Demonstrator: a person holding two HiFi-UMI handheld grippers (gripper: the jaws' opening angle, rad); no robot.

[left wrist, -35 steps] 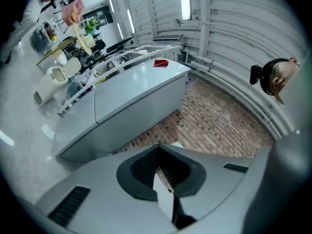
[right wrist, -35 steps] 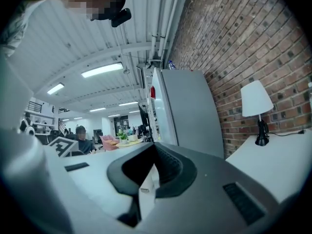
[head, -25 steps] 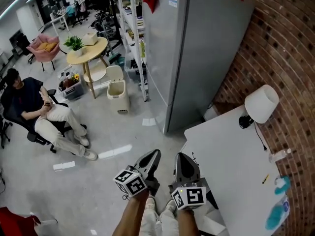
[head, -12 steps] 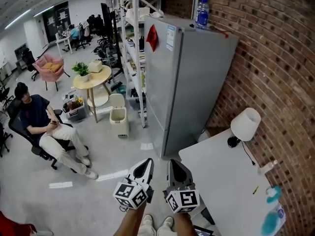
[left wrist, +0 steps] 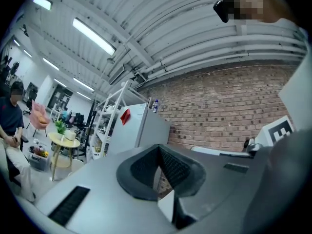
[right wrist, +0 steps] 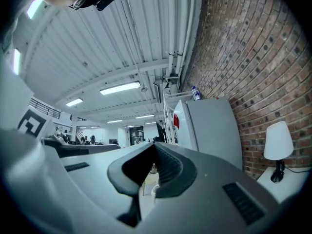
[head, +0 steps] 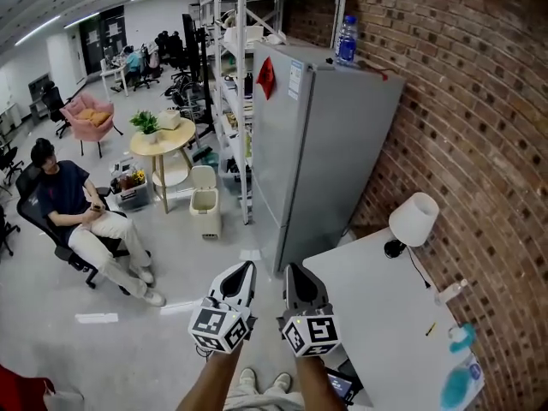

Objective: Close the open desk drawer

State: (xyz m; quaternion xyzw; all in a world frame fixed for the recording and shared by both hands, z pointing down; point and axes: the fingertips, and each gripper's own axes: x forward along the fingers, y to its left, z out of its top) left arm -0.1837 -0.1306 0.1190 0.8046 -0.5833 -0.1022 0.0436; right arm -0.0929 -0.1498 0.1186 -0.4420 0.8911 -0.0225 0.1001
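Just left of the white desk (head: 377, 306), the left hand-held gripper (head: 247, 267) and right hand-held gripper (head: 289, 270) hang closed, empty.

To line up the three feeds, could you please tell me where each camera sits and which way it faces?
Head view: on the person's head, facing down over floor, fridge and white desk; forearms, left tongs and right tongs show.
Left gripper view: rides the left tongs, facing up along shut jaws toward the brick wall; own jaws fill the bottom.
Right gripper view: rides the right tongs, facing up along shut jaws toward ceiling and lamp.
Shared: all three show the fridge.
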